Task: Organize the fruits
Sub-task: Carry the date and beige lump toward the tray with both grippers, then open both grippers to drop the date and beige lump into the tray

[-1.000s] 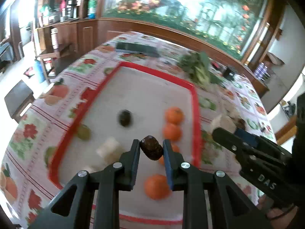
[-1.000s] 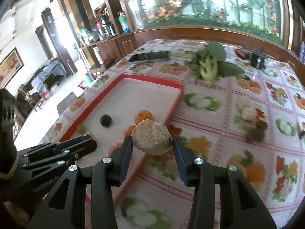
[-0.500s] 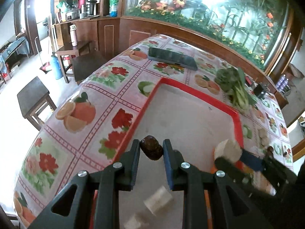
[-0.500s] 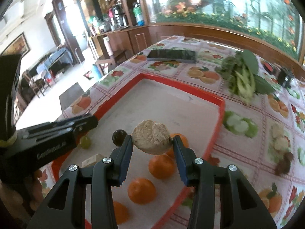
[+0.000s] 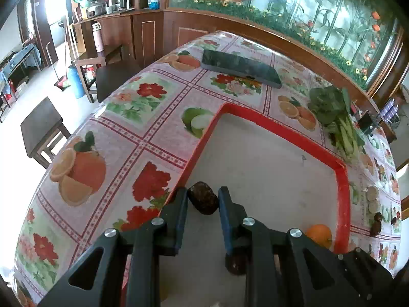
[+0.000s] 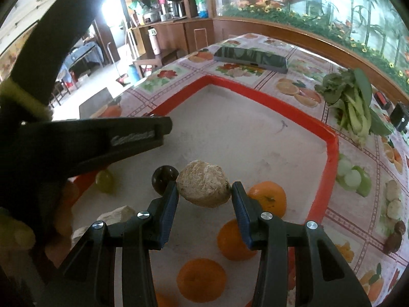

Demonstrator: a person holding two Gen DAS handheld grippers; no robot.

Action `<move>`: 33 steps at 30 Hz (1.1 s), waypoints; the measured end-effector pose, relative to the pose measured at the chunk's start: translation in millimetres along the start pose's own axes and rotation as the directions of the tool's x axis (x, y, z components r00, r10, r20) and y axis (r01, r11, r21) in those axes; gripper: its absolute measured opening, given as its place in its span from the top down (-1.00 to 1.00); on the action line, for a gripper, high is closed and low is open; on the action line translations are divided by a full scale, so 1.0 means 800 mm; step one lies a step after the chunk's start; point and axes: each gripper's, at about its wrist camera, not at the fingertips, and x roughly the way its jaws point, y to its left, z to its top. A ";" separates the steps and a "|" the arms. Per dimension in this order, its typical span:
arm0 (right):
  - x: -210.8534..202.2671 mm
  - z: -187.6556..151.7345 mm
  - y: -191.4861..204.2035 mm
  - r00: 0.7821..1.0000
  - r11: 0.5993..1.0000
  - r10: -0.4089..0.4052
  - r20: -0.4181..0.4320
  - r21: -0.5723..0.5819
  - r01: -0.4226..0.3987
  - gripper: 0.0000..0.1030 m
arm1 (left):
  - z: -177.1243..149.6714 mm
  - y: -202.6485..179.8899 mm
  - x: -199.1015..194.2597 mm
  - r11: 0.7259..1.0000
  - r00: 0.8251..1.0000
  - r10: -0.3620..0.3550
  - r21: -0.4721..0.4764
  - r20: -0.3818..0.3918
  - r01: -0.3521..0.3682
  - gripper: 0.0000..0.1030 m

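Note:
My left gripper (image 5: 202, 202) is shut on a dark brown fruit (image 5: 203, 197) and holds it over the left rim of the red tray (image 5: 281, 130). My right gripper (image 6: 204, 194) is shut on a tan rough round fruit (image 6: 203, 190) above the tray (image 6: 265, 99). In the right wrist view, several oranges (image 6: 268, 198) lie under and right of the gripper. A dark round fruit (image 6: 163, 176), a green grape (image 6: 104, 180) and pale chunks (image 6: 117, 213) lie to the left. The left gripper (image 6: 163, 128) crosses at left.
A dark flat phone (image 5: 240, 67) lies at the table's far end. Leafy greens (image 5: 334, 117) lie right of the tray. Small dark fruits (image 6: 396, 235) sit on the flowered tablecloth at right. A stool (image 5: 42, 128) and chairs stand beyond the table's left edge.
My left gripper has moved left and forward with the dark fruit, from mid-tray to the tray's left rim. My right gripper has carried the tan fruit from the tablecloth to over the tray.

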 end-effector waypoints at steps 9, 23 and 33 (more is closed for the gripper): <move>0.003 0.000 0.005 1.000 1.000 0.005 -0.007 -0.028 -0.005 0.18 | -0.001 -0.010 0.015 1.000 0.999 0.016 0.017 -0.031 -0.016 0.47; 0.002 -0.002 0.008 0.999 0.999 -0.019 -0.027 -0.044 0.018 0.04 | -0.007 -0.016 0.009 0.998 0.999 0.029 0.053 -0.043 -0.027 0.04; -0.015 -0.012 0.014 0.998 0.997 -0.058 -0.025 -0.059 0.056 -0.14 | -0.024 -0.018 -0.015 0.997 0.999 0.033 0.066 -0.021 -0.031 -0.42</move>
